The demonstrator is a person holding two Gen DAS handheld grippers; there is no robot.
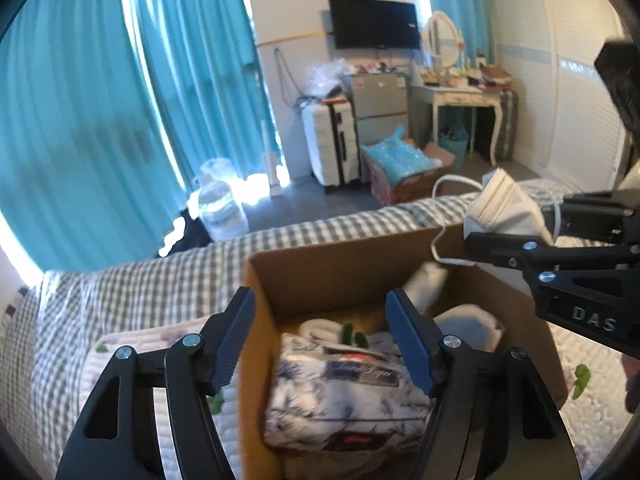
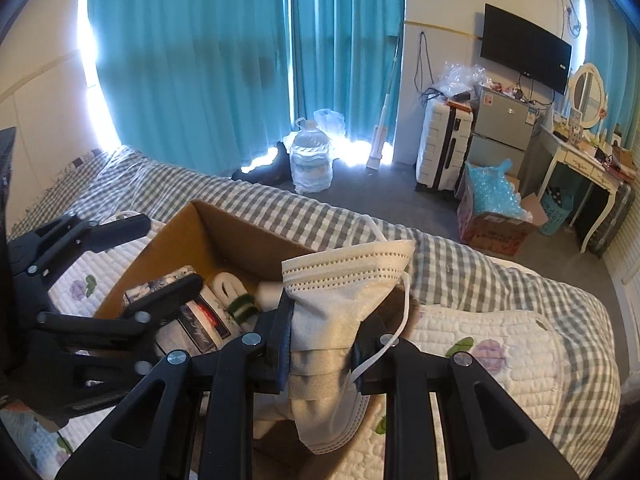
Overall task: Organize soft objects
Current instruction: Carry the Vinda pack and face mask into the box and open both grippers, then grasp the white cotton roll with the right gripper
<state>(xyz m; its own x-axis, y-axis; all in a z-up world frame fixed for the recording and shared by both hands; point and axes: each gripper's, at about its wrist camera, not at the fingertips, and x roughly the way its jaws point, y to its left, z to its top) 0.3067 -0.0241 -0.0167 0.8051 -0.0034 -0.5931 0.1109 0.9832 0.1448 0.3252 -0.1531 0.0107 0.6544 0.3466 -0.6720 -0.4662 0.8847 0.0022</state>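
**White masks held over cardboard box, left fingers spread**

Cardboard box [image 1: 320, 276] sits open on a bed with a grey-and-white checked cover [image 1: 152, 276]. Left wrist view: left gripper [image 1: 320, 344] at 6 o'clock, fingers spread wide, nothing between them; blue pads visible. One finger lies outside the box's left wall, the other over the interior. Inside the box: a floral-print packet [image 1: 340, 392] directly beyond the fingers, rolled white socks [image 1: 324, 326] with a green band behind it, more white soft items toward 1 o'clock.

Right gripper [image 1: 516, 228] enters at 3 o'clock, clamped on a stack of white face masks [image 1: 506, 204], held above the box's far right corner; an ear loop hangs down in front of the box wall.

Right wrist view: right gripper [image 2: 324, 336] clenched on the mask stack [image 2: 344, 292], which fans upward past the fingertips toward 12 o'clock and droops below them toward 6. Left gripper [image 2: 168, 252] shows at 9 o'clock, straddling the box [image 2: 224, 232] wall.

Beyond the bed: teal curtains [image 2: 192, 60], water jug [image 2: 311, 156] on the floor
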